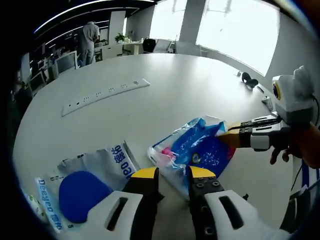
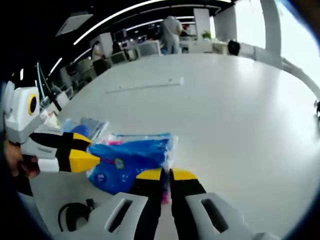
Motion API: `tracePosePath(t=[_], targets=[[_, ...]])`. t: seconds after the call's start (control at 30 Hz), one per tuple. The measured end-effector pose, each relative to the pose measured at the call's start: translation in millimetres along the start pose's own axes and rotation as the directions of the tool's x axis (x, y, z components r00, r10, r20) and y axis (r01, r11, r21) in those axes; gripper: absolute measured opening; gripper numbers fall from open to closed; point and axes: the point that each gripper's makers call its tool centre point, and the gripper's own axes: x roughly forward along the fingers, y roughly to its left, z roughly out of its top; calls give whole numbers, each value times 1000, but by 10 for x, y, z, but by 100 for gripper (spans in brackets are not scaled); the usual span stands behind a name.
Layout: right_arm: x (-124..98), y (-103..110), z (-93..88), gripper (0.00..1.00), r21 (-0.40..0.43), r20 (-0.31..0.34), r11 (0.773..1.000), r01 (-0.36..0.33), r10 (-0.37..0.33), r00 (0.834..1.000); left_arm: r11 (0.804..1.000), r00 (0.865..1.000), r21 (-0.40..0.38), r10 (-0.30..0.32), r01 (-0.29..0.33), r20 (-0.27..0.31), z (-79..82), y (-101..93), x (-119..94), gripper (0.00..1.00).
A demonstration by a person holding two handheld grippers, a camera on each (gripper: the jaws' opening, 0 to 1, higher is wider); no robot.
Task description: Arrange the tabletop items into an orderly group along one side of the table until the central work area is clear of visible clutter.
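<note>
A blue plastic bag with pink items inside lies on the white table. My right gripper reaches in from the right of the left gripper view, shut on the bag's far corner. In the right gripper view the bag lies just ahead, and its pink edge is pinched between my right gripper's narrow jaws. My left gripper is open, its yellow tips on either side of the bag's near edge. It enters the right gripper view from the left, where the left gripper touches the bag's other end.
A grey-white packet with a blue disc lies left of the bag, also seen as the packet. A long white power strip lies farther back. A black item sits at the far right. A person stands beyond the table.
</note>
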Motion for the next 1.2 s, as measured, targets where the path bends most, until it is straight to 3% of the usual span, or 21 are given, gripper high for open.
tracePosePath(t=[0.1,0.77,1.0,1.2], targets=[[1,-14,-6,2,58,9,998,0,-1,1000,1000,1000,-5,14,-14,5,16,34,21,21],[55,18,32,3,2,20,1000,-19,19,1000,999,999,6,37,-37,13,59,81,35,21],[-94,-15,151,15,-23,102,1000,-6,8,995,999,998,9,36,-37,47,130,64,-69,25],[-151,58,154,29,-88,110,996,-24,34,993,999,996,25,22,-24,83,185,52,-187,31]])
